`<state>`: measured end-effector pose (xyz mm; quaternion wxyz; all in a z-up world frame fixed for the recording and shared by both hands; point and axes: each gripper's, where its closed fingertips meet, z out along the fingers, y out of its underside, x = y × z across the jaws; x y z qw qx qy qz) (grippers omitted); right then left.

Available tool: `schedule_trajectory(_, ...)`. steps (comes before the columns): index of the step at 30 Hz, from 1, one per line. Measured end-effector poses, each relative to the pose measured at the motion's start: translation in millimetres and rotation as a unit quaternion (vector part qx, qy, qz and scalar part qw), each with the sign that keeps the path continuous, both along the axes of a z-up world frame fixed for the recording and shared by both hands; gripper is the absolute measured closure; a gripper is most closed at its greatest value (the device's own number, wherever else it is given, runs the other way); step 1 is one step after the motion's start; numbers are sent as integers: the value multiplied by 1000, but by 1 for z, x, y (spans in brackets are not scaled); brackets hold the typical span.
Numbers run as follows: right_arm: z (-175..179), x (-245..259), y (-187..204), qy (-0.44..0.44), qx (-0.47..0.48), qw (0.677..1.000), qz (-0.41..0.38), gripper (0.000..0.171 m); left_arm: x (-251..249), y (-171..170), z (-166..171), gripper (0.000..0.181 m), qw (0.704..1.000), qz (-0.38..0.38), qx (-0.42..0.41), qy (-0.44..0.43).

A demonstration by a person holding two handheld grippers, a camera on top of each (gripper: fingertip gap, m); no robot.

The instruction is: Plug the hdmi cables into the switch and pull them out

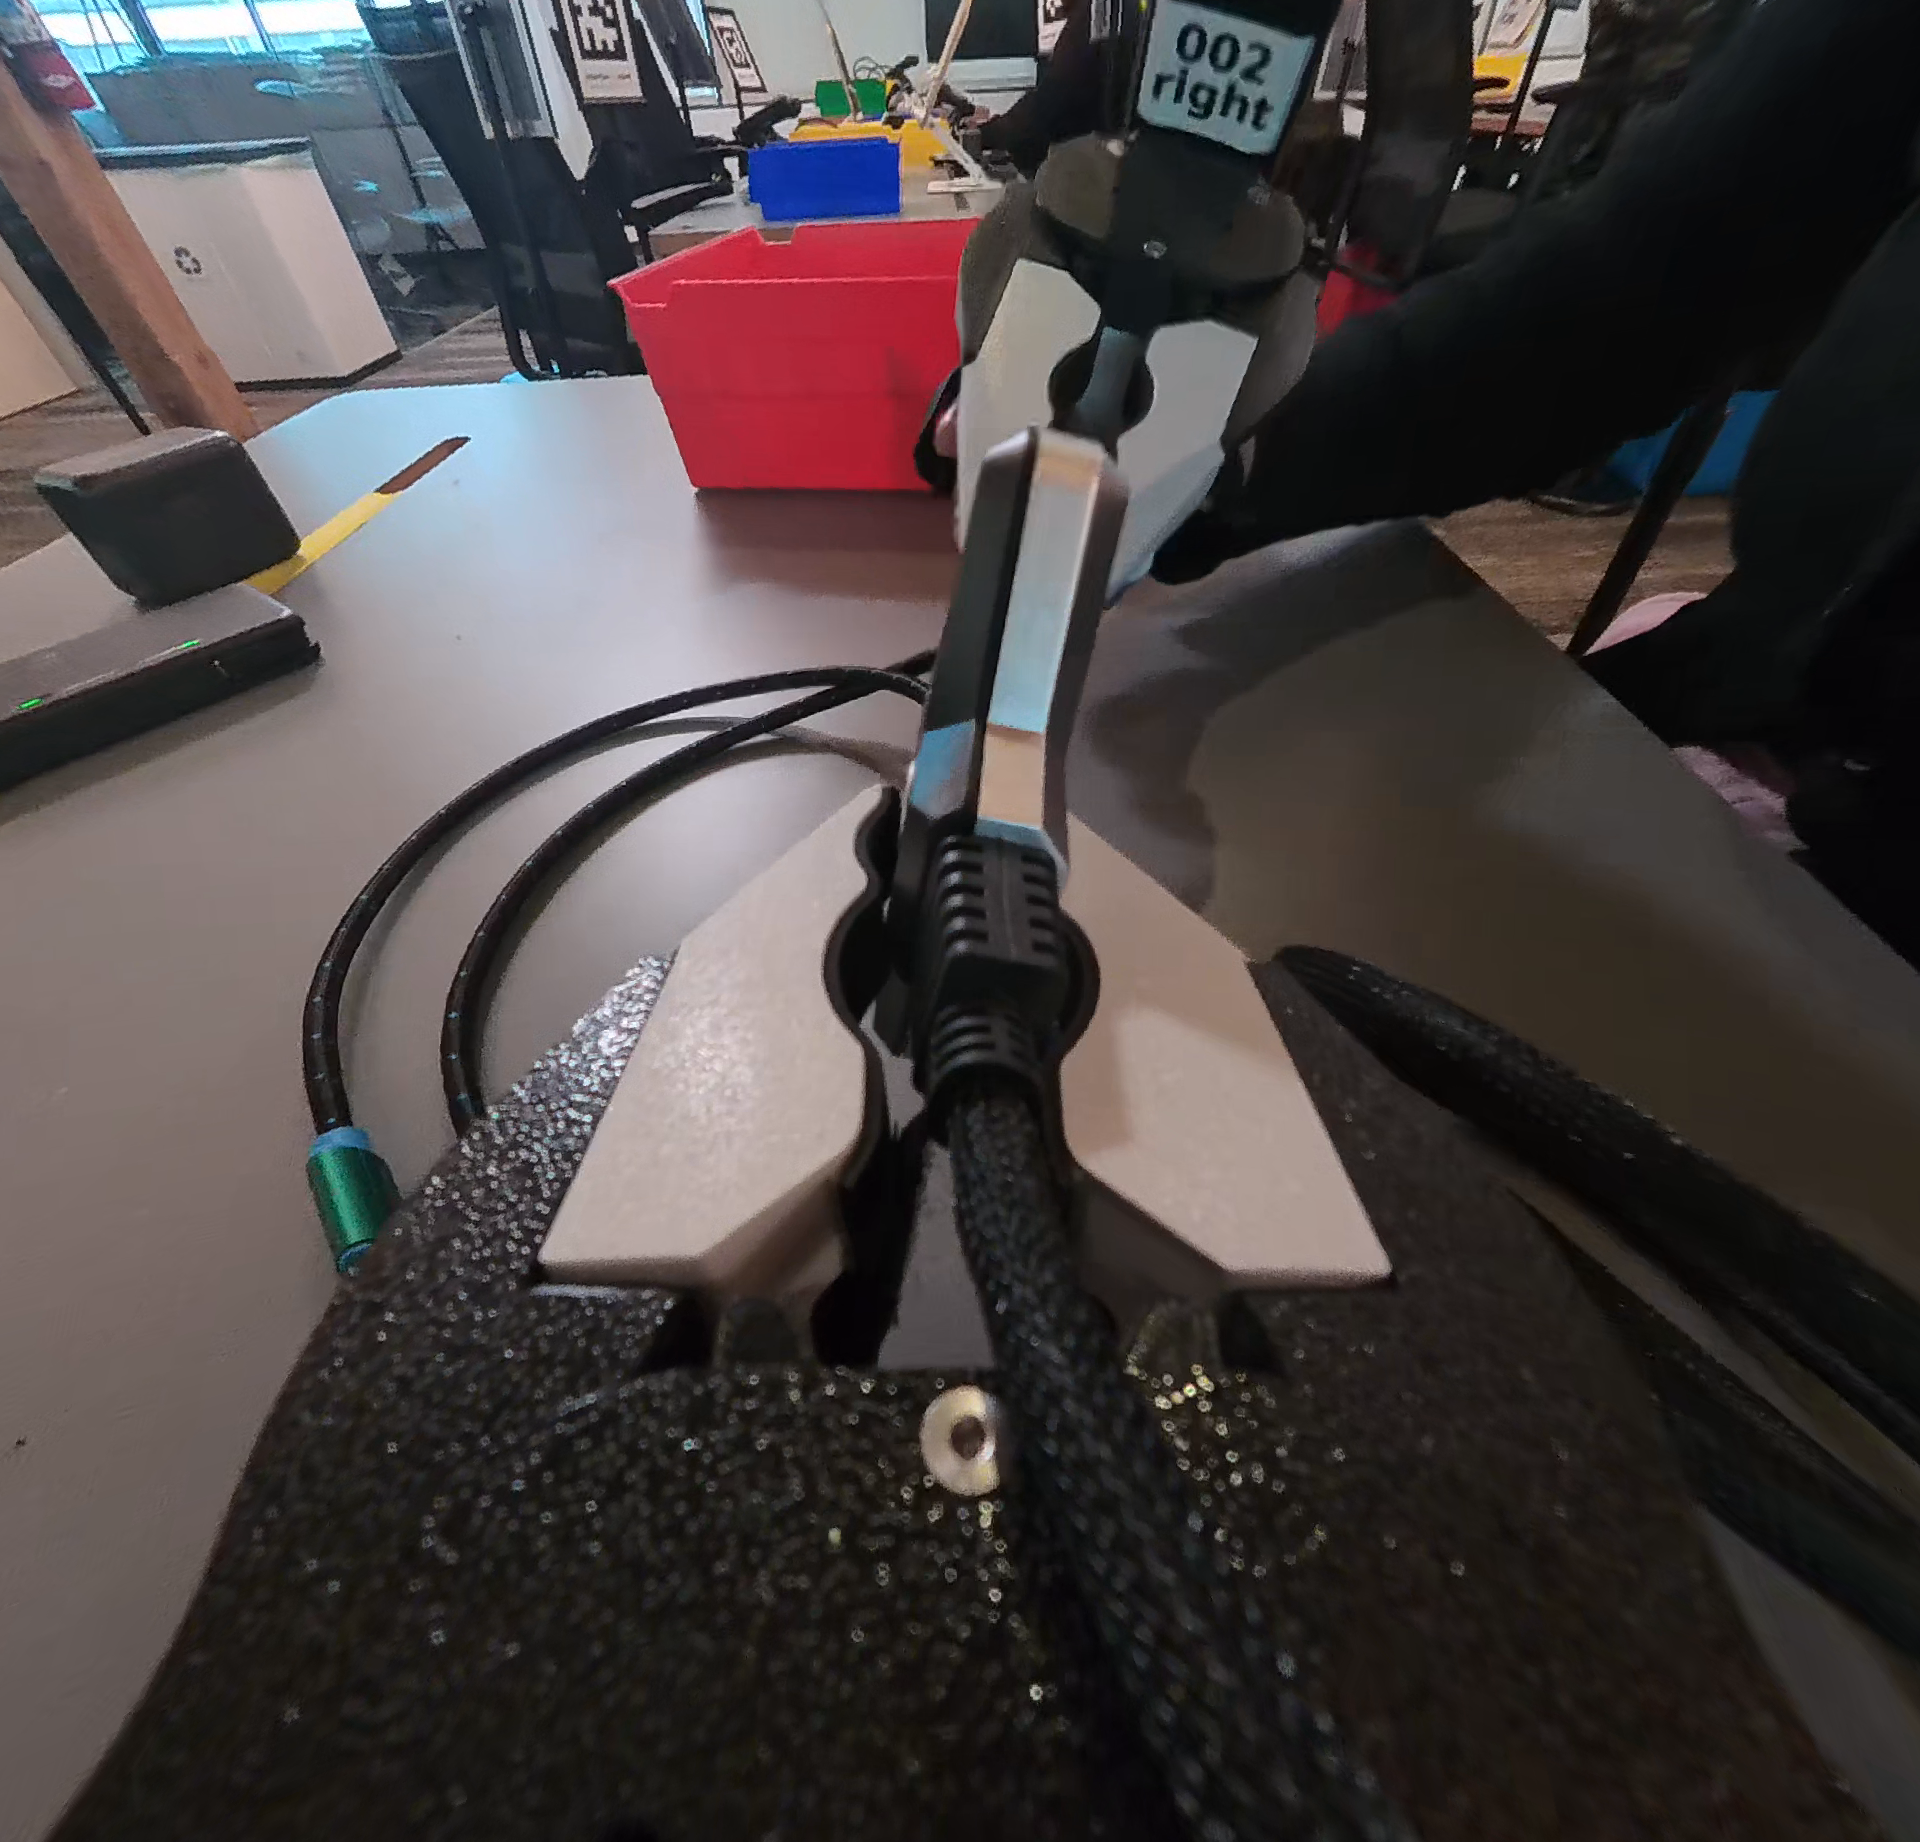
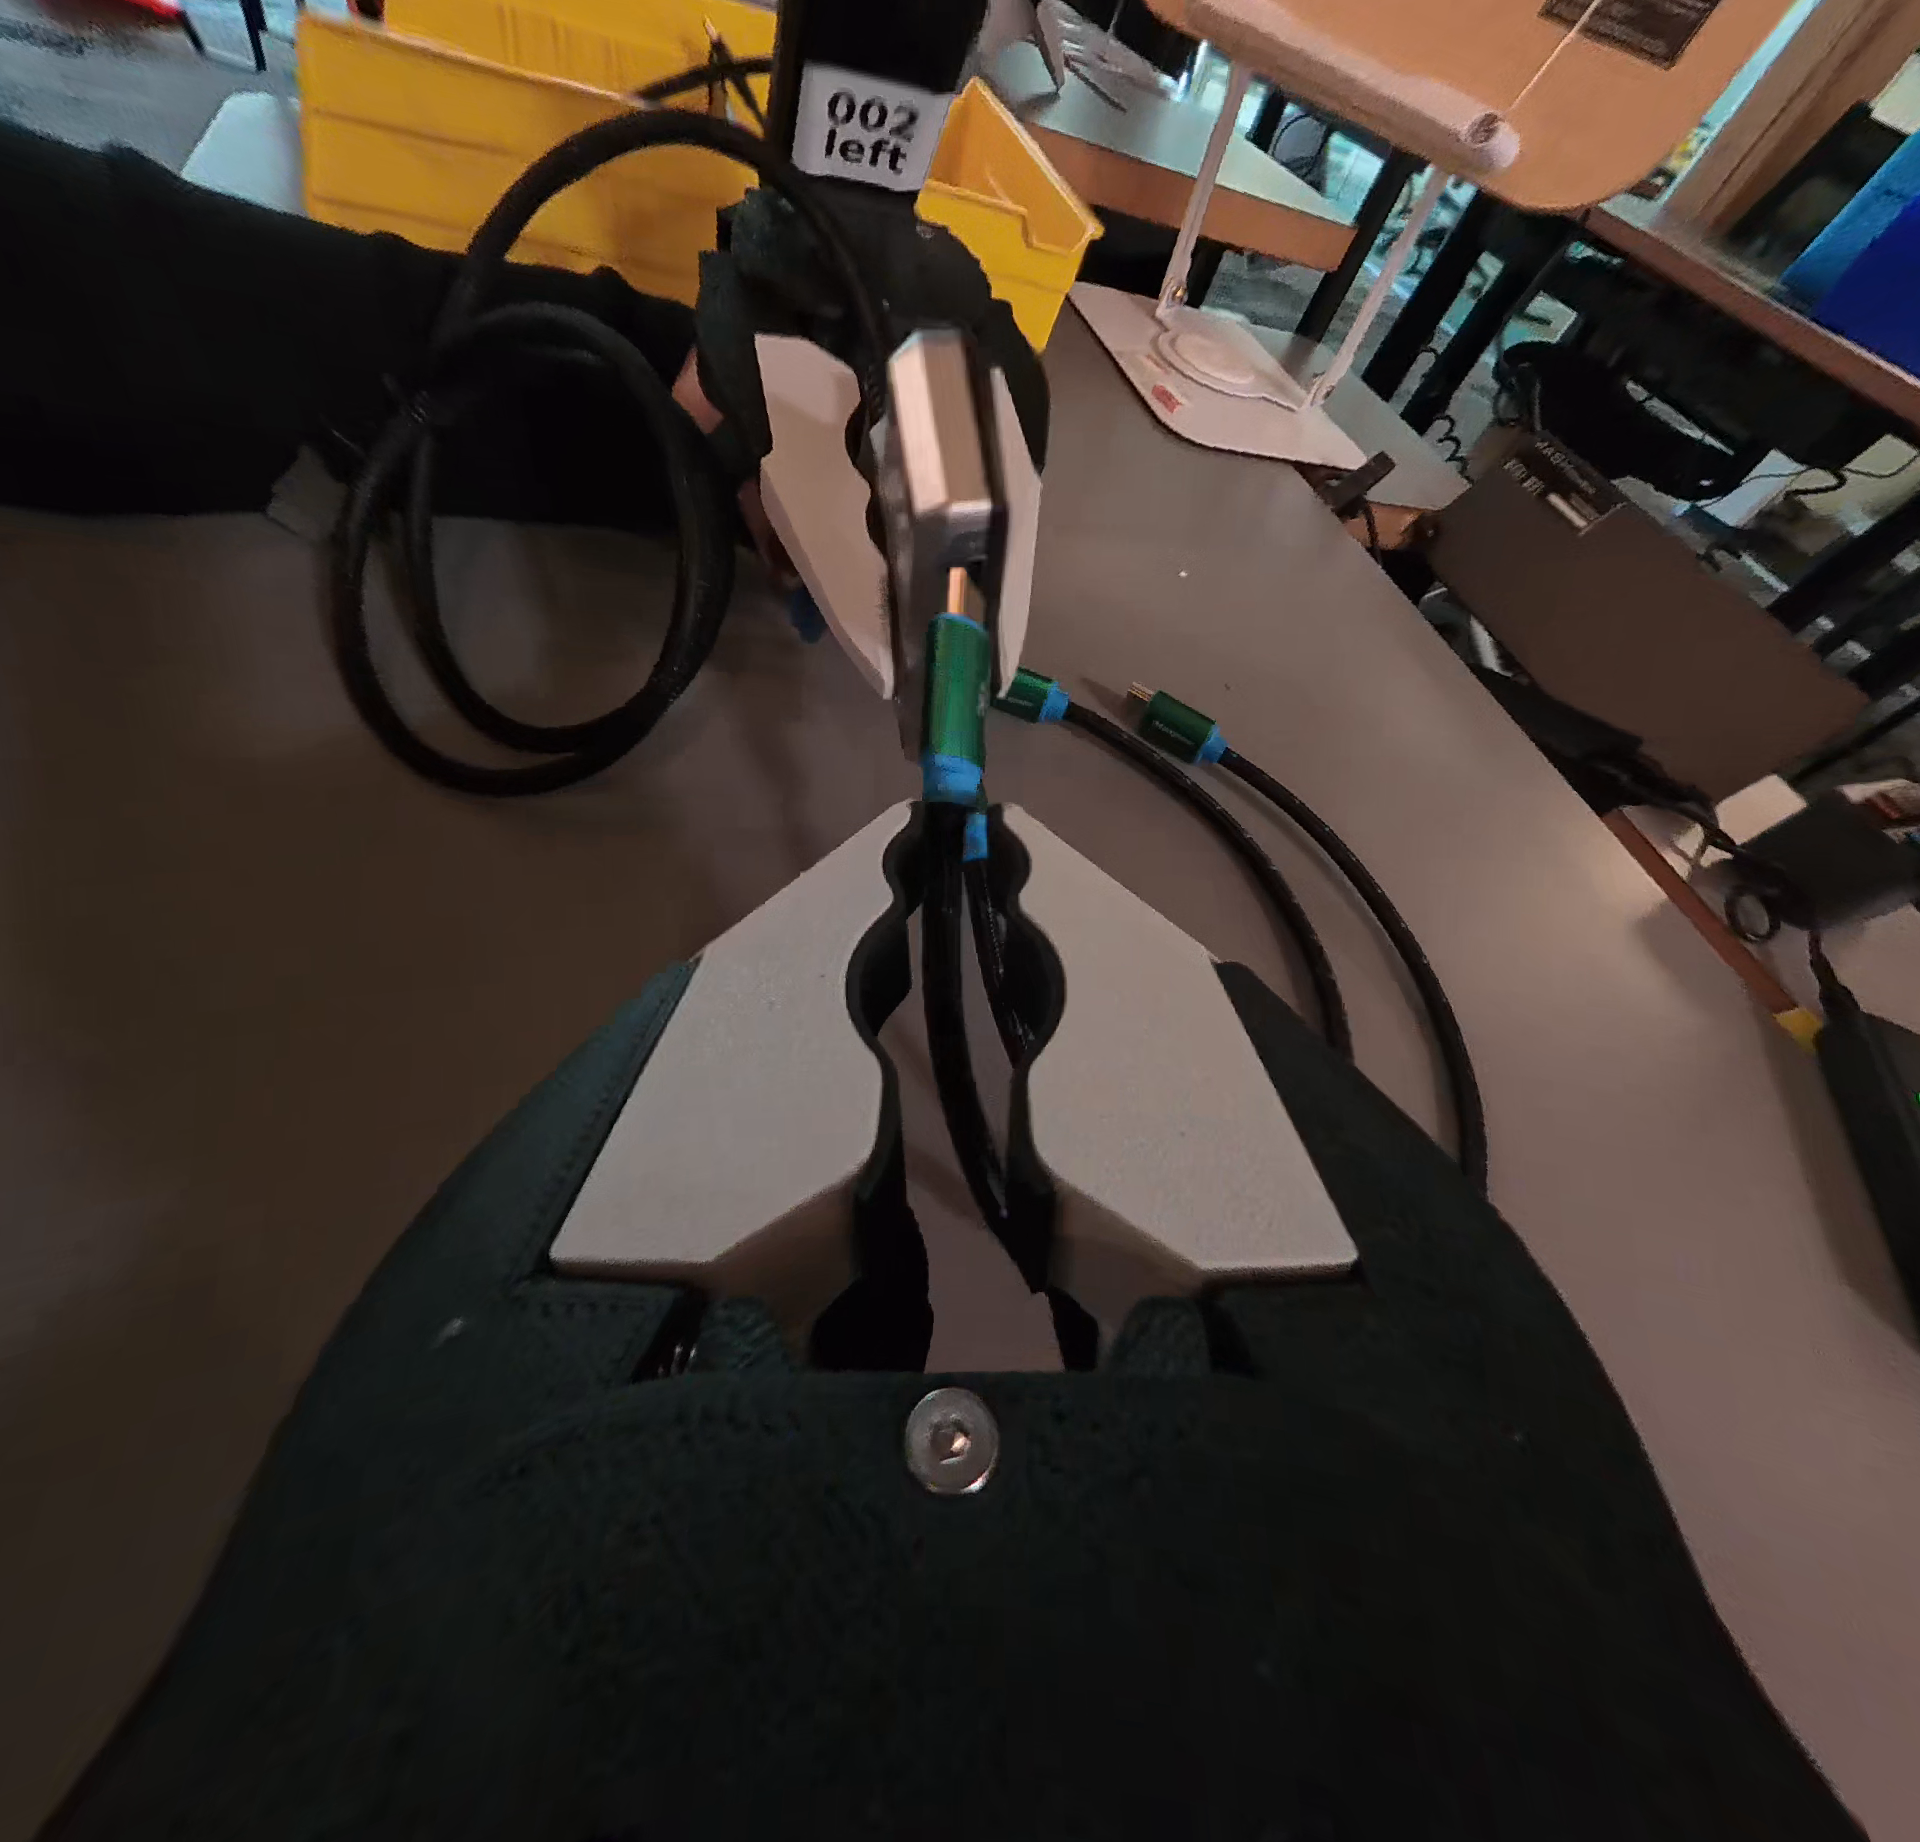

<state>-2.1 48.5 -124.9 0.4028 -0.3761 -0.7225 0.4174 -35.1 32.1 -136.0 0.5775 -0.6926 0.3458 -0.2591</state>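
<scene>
In the left wrist view my left gripper point(image 1: 977, 857) is shut on the black ribbed end of the silver HDMI switch point(image 1: 1023, 608), which points away from me above the table. Its thick braided lead point(image 1: 1039, 1273) runs back between the fingers. In the right wrist view my right gripper point(image 2: 961, 826) is shut on thin black cable just behind a green HDMI plug point(image 2: 956, 691) with a blue collar. The plug's metal tip point(image 2: 961, 587) meets the end of the switch point(image 2: 935, 442), with a short bare length showing. Both grippers face each other.
Two more green plugs point(image 2: 1174, 727) lie on the grey table point(image 2: 312, 857); one shows in the left wrist view point(image 1: 348, 1205). A coiled black cable point(image 2: 540, 545), yellow bins point(image 2: 499, 119), a red bin point(image 1: 800, 369) and a flat black device point(image 1: 135, 680) surround the work spot.
</scene>
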Motion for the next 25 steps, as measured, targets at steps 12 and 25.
schedule_trajectory(12,14,0,-5,-99,-67,992,26,167,-7,-3,8,159,1000,4,21,-16)
schedule_trajectory(25,49,12,-16,-326,-80,940,53,167,4,-7,39,160,994,-11,102,-37)
